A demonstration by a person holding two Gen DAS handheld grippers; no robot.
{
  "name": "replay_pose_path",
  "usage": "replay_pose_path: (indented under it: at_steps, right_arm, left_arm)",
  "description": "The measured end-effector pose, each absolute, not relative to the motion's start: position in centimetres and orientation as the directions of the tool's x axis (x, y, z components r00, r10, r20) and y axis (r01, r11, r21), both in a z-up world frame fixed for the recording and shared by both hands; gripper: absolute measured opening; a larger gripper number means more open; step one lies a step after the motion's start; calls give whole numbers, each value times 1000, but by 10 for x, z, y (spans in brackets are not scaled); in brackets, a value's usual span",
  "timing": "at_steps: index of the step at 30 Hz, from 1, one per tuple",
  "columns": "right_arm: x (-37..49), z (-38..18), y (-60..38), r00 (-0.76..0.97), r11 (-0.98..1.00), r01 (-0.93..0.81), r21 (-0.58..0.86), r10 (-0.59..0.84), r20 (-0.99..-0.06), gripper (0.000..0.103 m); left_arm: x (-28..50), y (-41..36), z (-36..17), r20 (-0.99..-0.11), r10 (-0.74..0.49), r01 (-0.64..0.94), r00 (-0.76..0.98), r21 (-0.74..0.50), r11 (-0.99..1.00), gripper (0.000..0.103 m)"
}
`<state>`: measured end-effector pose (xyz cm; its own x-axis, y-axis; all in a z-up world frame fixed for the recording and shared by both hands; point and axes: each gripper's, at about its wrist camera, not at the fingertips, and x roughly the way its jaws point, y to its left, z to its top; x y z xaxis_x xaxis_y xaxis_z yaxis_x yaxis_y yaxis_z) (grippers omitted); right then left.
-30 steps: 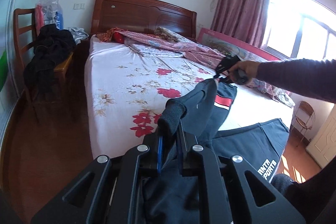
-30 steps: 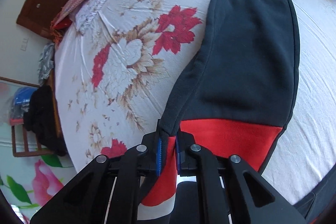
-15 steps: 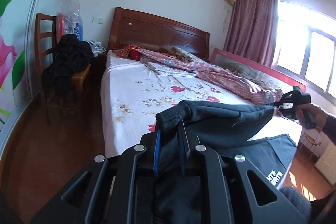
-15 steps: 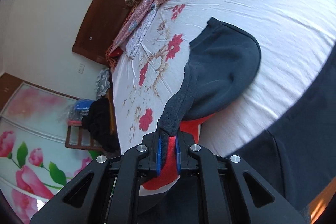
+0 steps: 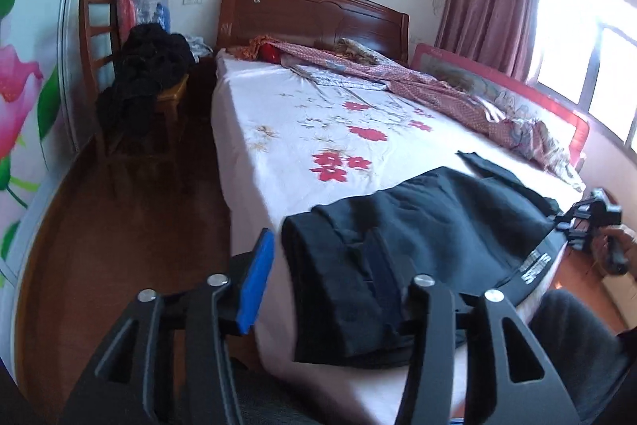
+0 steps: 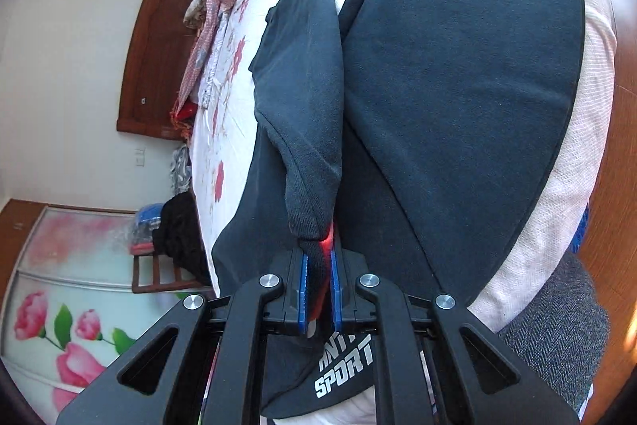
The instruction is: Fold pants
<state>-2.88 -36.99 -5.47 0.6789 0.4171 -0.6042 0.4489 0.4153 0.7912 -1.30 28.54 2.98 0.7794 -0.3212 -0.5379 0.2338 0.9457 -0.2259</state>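
Pants (image 6: pixel 458 74) cuff hidden between jaws

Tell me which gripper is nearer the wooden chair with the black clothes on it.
Left. The left gripper hangs open at the bed corner on the chair side. The right gripper is across the pants, at the bed's far corner, shut on the pants.

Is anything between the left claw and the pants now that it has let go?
Nothing visible. The left claw is open with the folded pants lying directly between its fingers on the bed.
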Motion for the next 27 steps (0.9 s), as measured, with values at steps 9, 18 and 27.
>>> replay_pose_path:
  at_steps: [9,18,27]
  right_arm:
    - [-23,-63,-369,668,418,435,798,444,-597,8]
    - [-26,-76,-372,661,398,446,802,458,-594,8]
    - [-28,-73,-372,658,433,428,793,452,-602,8]
  left_arm:
    - [-22,213,-15,-547,-660,15,515,-764,645,95]
    - [-19,238,-84,-486,-642,-275,593,-872,405,94]
    - [-23,236,-84,-566,-542,-388,621,-823,415,25]
